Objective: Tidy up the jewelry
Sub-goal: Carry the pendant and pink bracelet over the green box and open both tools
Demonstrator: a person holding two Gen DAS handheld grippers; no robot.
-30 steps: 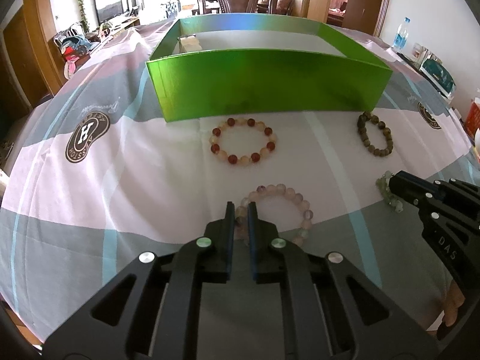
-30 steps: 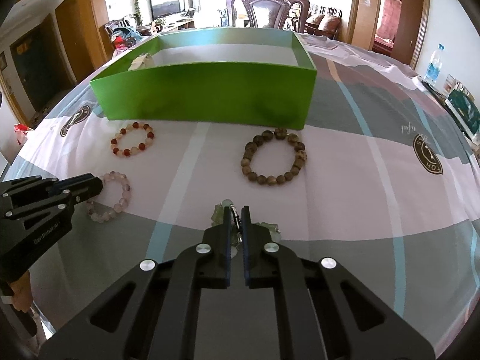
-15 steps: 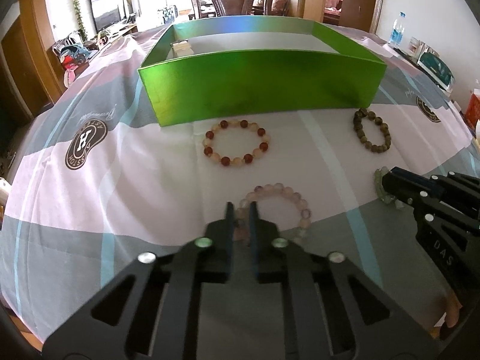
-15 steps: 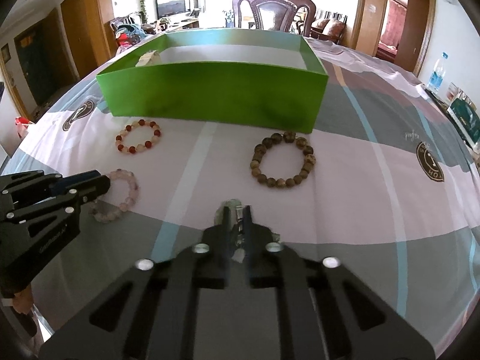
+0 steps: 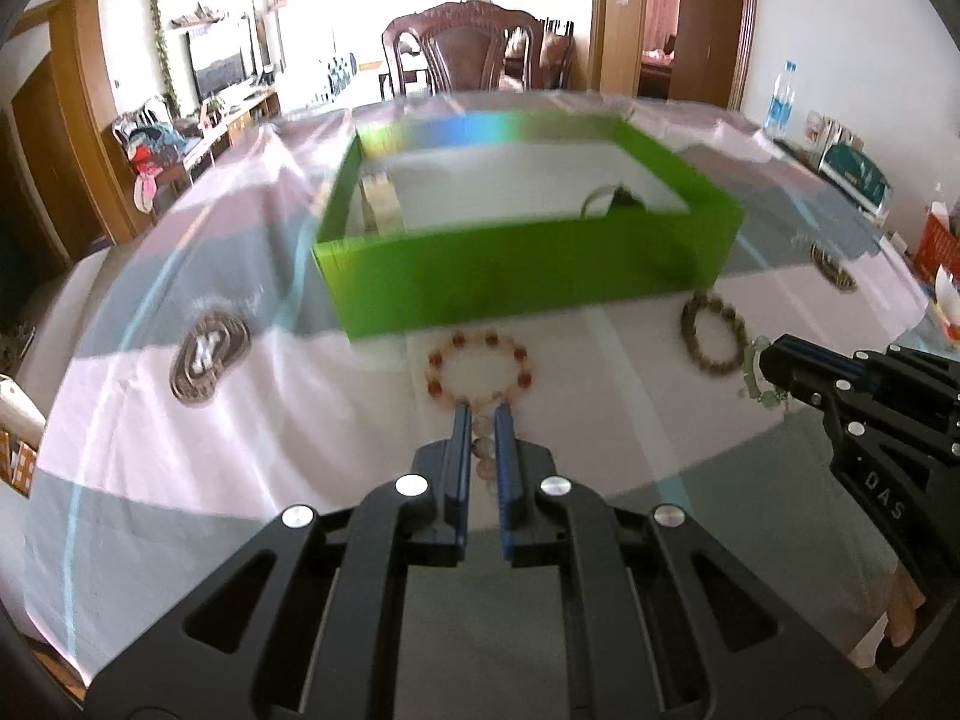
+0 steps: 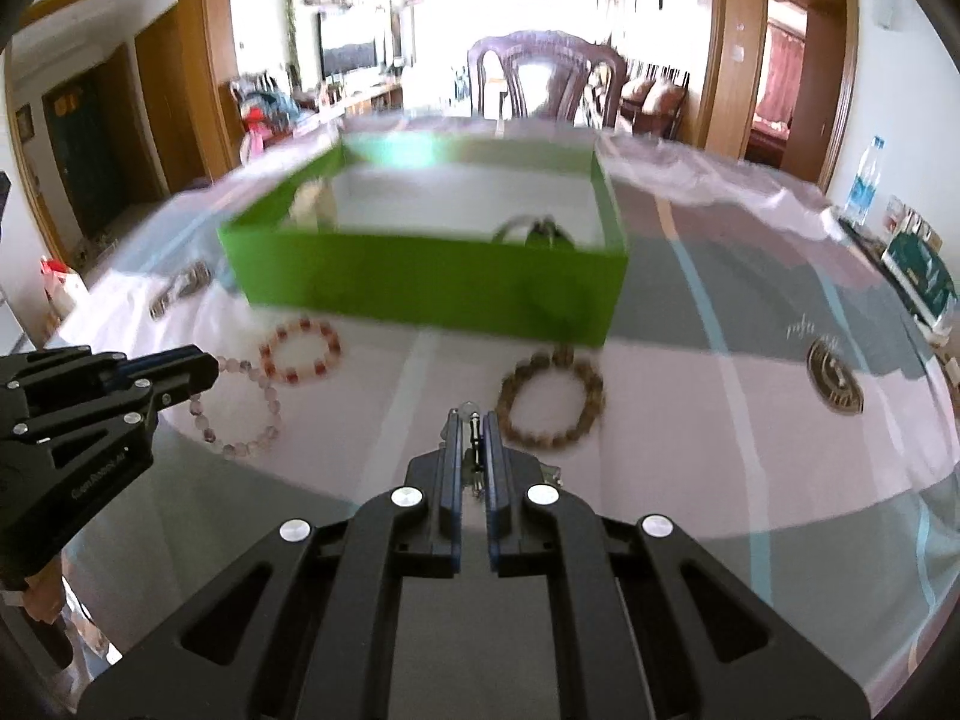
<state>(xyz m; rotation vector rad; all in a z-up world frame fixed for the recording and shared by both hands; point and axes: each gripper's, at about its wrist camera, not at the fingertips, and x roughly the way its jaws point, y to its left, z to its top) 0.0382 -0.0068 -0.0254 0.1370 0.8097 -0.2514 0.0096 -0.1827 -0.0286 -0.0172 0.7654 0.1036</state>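
Note:
My left gripper (image 5: 479,414) is shut on the pale pink bead bracelet (image 5: 482,450), which hangs from it in the right wrist view (image 6: 240,414), lifted off the cloth. My right gripper (image 6: 473,420) is shut on the pale green bead bracelet (image 6: 474,456); it dangles from that gripper in the left wrist view (image 5: 757,378). The green box (image 5: 528,276) stands ahead, open-topped, with a ring-shaped piece inside (image 6: 528,231). A red-and-cream bracelet (image 5: 480,369) and a brown bead bracelet (image 6: 552,405) lie on the tablecloth in front of the box.
The table has a pink, grey and white cloth with round logos (image 5: 207,357). A wooden chair (image 5: 474,51) stands behind the table. A water bottle (image 5: 780,99) and boxes sit at the right edge. A small pale item (image 5: 381,198) lies in the box's left corner.
Both grippers have risen off the cloth, each carrying its bracelet, and moved forward toward the green box. The view now looks down into the box.

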